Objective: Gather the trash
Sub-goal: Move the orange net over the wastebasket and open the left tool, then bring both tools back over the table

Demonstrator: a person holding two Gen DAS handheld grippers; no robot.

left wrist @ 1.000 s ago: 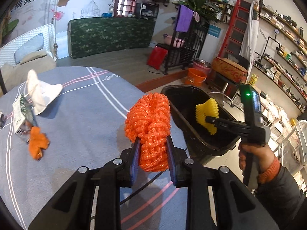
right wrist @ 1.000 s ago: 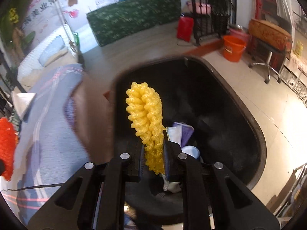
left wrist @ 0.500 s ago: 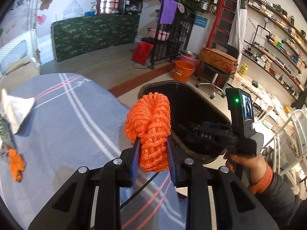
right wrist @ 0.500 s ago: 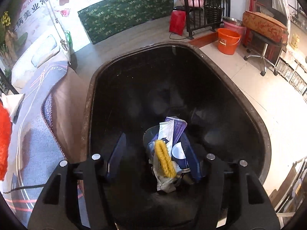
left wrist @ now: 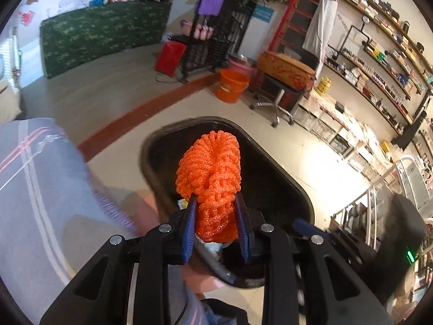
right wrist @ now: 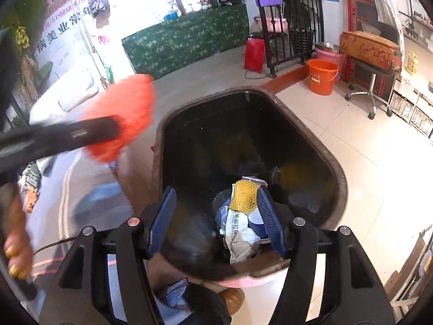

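The orange net (left wrist: 208, 178) is sitting pinched between the blue pads (left wrist: 188, 224) of the left gripper (left wrist: 215, 226), its bulk sticking out past the fingertips and hanging over the black bin (left wrist: 295, 189) near the bin's table-side rim. In the right wrist view the same net (right wrist: 121, 119) is showing blurred at upper left, beside that rim. The right gripper (right wrist: 216, 222) is standing wide over the bin's near end; its jaws have just been opening, and nothing is being pressed between them. The yellow net (right wrist: 243, 196) is lying well below, on top of white wrappers (right wrist: 239, 233) at the bin's bottom, just inside the right-hand pad (right wrist: 269, 219). The striped cloth table (left wrist: 38, 189) is lying left of the bin. An orange bucket (right wrist: 322, 80) is standing on the floor beyond the bin's far rim.
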